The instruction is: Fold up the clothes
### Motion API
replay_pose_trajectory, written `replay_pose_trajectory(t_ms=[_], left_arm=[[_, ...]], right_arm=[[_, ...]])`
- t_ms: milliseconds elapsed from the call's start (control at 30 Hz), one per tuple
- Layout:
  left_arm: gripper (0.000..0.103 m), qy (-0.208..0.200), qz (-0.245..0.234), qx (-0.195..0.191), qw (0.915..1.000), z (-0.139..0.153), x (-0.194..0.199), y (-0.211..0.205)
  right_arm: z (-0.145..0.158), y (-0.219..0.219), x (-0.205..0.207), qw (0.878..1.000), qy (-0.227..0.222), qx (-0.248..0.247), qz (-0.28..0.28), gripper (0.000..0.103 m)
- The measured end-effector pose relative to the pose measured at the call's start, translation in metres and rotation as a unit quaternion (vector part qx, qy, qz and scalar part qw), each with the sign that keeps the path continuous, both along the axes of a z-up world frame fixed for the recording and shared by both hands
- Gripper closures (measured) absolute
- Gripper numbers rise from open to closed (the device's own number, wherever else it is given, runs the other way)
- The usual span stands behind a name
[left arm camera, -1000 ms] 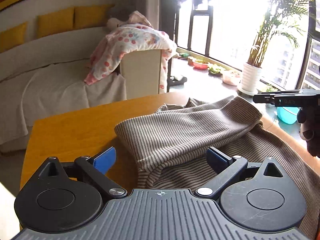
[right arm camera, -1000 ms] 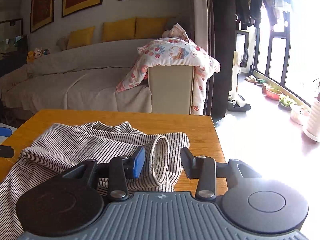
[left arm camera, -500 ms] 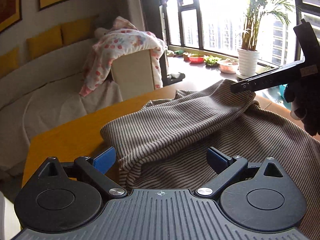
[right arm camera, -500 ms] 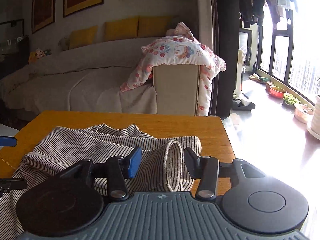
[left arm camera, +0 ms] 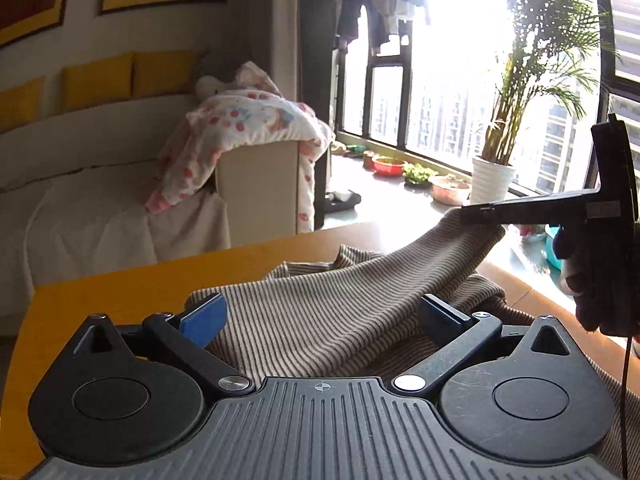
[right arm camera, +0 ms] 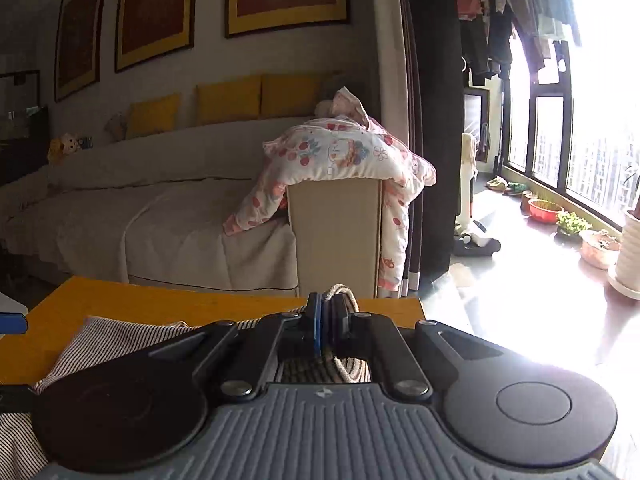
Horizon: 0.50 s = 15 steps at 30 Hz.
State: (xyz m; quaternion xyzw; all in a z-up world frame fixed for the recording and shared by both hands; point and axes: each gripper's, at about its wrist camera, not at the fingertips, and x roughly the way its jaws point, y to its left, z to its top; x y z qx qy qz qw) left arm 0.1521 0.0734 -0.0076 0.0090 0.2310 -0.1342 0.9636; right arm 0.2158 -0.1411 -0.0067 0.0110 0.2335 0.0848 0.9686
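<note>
Now the right hand-held gripper (right arm camera: 326,322) has clamped the striped shirt's (left arm camera: 320,312) cuff and lifted it at the frame's right above the tabletop (left arm camera: 120,284); the left hand-held gripper (left arm camera: 320,316) stays wide, so folding can begin.

Left tool (left arm camera: 320,316) spread wide and level, right tool (right arm camera: 326,318) clamped tight, raised

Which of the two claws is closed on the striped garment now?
The right claw: it is shut on the striped garment, lifting one end. The left claw is open, the cloth lying loose between its blue pads.
</note>
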Motion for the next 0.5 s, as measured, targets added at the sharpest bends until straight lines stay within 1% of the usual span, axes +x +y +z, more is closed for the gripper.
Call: replay_pose_trajectory(t_ms=[67,100,167,200,233,267,300,333,367,400,433,467,500], left_arm=[[0.000,0.014,-0.005,-0.009,0.9998,-0.005,0.007,0.000],[0.000,0.019,-0.010,-0.014,0.9997,-0.007,0.009,0.000],[0.000,0.032,-0.025,-0.035,0.9985,-0.009,0.016,-0.002],[0.000,0.039,-0.031,-0.050,0.9975,-0.010,0.019,-0.002],[0.000,0.045,-0.036,-0.065,0.9962,-0.011,0.022,-0.001],[0.000,0.054,-0.039,-0.081,0.9944,-0.012,0.026,0.001],[0.000,0.065,-0.037,-0.097,0.9925,-0.016,0.032,0.005],[0.000,0.072,-0.034,-0.101,0.9917,-0.019,0.036,0.007],[0.000,0.079,-0.030,-0.106,0.9908,-0.023,0.041,0.009],[0.000,0.088,-0.020,-0.102,0.9906,-0.029,0.046,0.011],[0.000,0.096,-0.013,-0.099,0.9904,-0.033,0.051,0.014],[0.000,0.103,-0.007,-0.096,0.9899,-0.038,0.056,0.018],[0.000,0.111,0.000,-0.094,0.9894,-0.043,0.062,0.023]], right_arm=[[-0.028,-0.005,-0.003,0.999,0.036,-0.005,-0.011,0.098],[-0.040,-0.006,-0.005,0.999,0.049,-0.011,-0.016,0.097],[-0.044,-0.012,-0.005,0.998,0.053,0.000,-0.017,0.095],[-0.045,-0.014,-0.006,0.998,0.054,0.006,-0.017,0.093],[-0.040,-0.014,-0.006,0.999,0.049,0.001,-0.016,0.091],[-0.035,-0.013,-0.007,0.999,0.042,-0.008,-0.015,0.086],[-0.028,-0.011,-0.010,0.999,0.032,-0.004,-0.007,0.074],[-0.021,-0.009,-0.014,1.000,0.021,0.003,0.003,0.066],[-0.014,-0.006,-0.018,1.000,0.010,0.010,0.014,0.052],[-0.007,-0.004,-0.021,1.000,-0.001,0.017,0.024,0.040],[-0.003,-0.002,-0.022,0.998,0.000,0.042,0.040,0.037],[-0.004,-0.001,-0.020,0.996,0.010,0.071,0.054,0.035],[-0.010,0.000,-0.015,0.994,0.030,0.089,0.056,0.035]])
